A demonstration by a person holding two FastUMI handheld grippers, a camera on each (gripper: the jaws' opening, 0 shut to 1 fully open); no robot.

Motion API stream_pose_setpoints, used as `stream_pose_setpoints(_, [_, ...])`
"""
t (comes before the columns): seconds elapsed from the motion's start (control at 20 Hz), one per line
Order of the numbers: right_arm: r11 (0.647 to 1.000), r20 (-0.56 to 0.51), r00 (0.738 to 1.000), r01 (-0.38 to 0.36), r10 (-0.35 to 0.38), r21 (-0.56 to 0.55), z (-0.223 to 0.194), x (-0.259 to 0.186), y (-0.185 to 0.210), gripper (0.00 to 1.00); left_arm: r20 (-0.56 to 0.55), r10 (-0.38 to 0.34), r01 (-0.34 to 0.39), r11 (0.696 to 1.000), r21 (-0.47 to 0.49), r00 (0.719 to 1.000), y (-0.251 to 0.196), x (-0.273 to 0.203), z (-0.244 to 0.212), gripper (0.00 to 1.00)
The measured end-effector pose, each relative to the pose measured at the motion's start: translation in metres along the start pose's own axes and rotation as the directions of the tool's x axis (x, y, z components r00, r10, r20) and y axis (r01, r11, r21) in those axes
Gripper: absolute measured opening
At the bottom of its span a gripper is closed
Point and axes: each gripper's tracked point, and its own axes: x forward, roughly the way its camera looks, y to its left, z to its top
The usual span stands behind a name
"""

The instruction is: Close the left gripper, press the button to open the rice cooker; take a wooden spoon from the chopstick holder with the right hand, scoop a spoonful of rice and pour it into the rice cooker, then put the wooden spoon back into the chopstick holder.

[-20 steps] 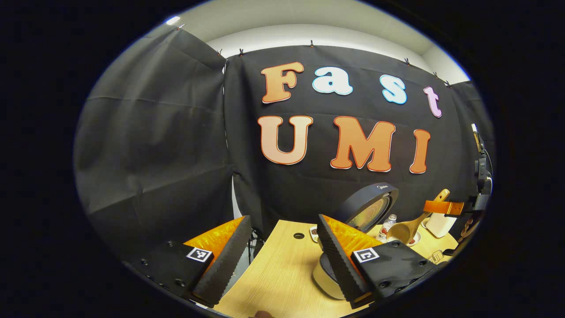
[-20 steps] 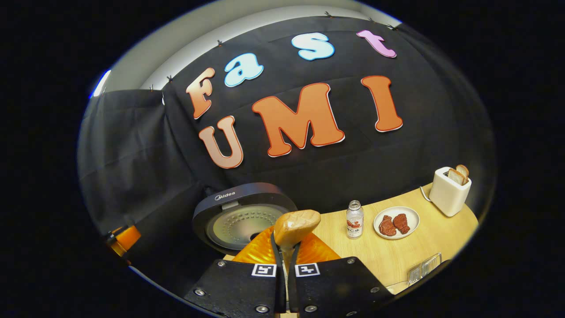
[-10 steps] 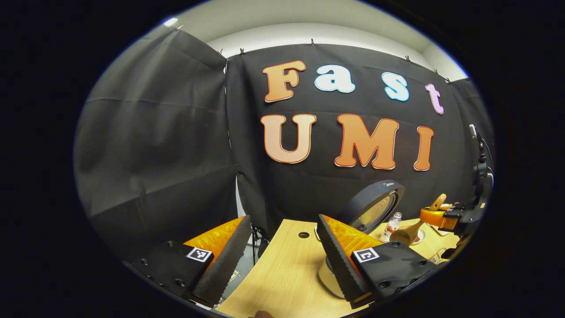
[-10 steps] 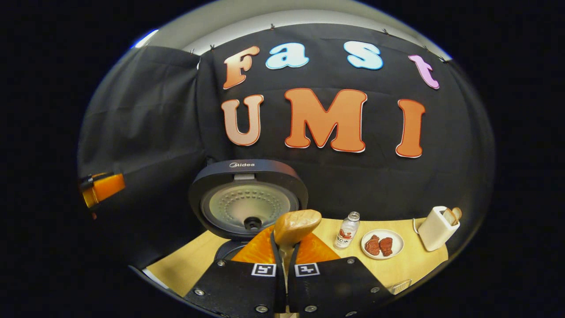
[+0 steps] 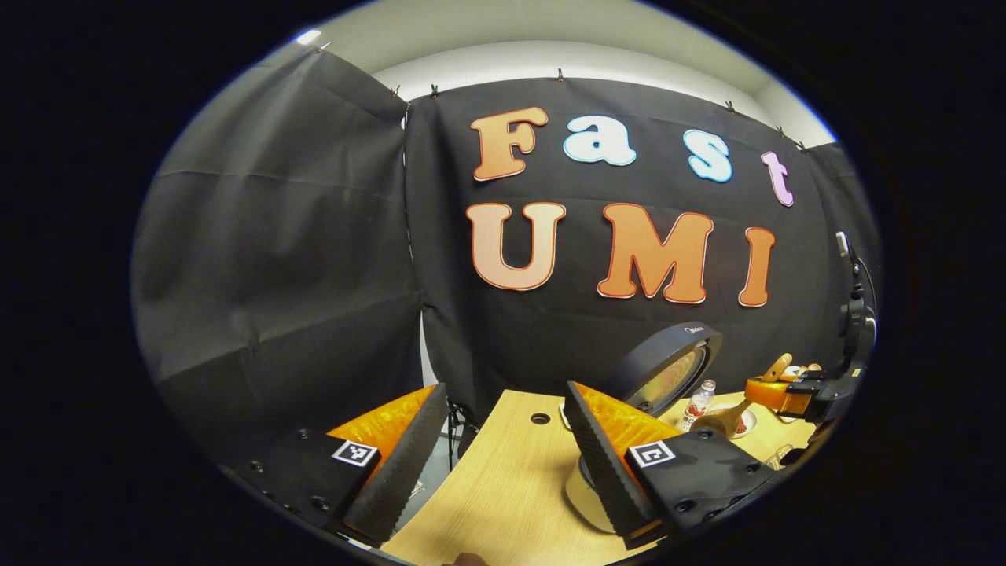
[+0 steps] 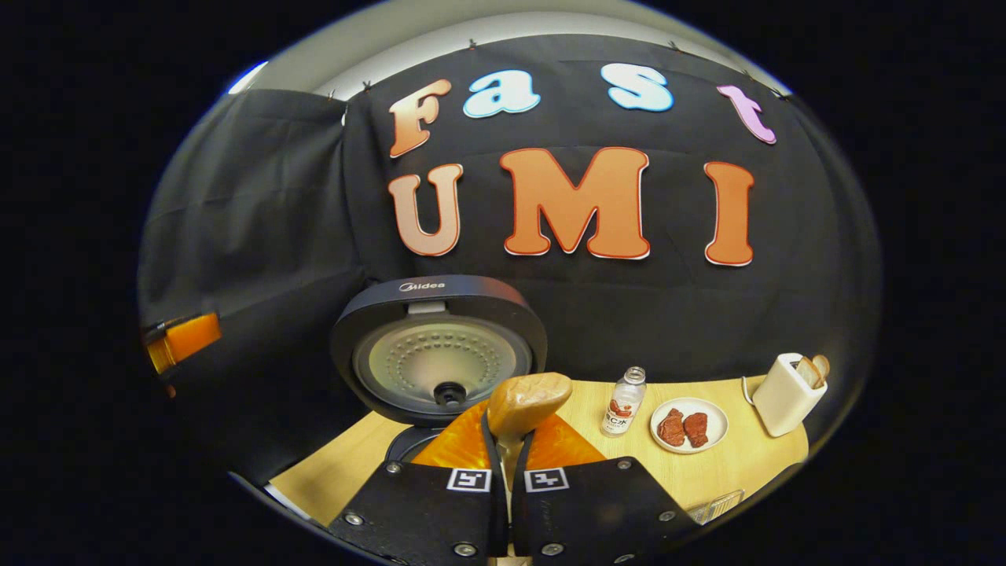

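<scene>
Now right gripper (image 6: 508,452) pinching spoon (image 6: 526,401), bowl at 12 o'clock toward open cooker (image 6: 438,350); left gripper (image 5: 503,456) spread above tabletop (image 5: 503,487).

Bottle (image 6: 622,402), plate (image 6: 689,408) of perhaps meat, toaster (image 6: 787,392)

A staged recording booth rather than a real kitchen: black cloth (image 6: 259,220) clipped up as walls on 2 sides, with a pale wall (image 5: 550,59) above it. Kitchen props set out on 1 light wooden table (image 6: 723,464): an open rice cooker (image 6: 438,350), a small bottle (image 6: 621,403), a plate (image 6: 690,426) of meat and a white toaster (image 6: 788,393) with bread in it.
</scene>
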Motion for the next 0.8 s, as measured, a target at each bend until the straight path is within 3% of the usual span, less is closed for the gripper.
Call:
stream_pose_setpoints(0.3, [0.99, 0.029, 0.999, 0.023, -0.028, 0.141, 0.022, -0.033, -0.043, 0.01, 0.008, -0.01, 0.01, 1.0, 0.011, 1.0, -0.009, 0.005, 0.005, 1.0])
stream_pose_setpoints(0.8, [0.952, 0.032, 0.971, 0.226, -0.238, 0.206, 0.015, -0.123, -0.171, 0.01, 0.022, -0.03, 0.03, 0.999, 0.012, 0.999, -0.035, 0.012, 0.011, 1.0])
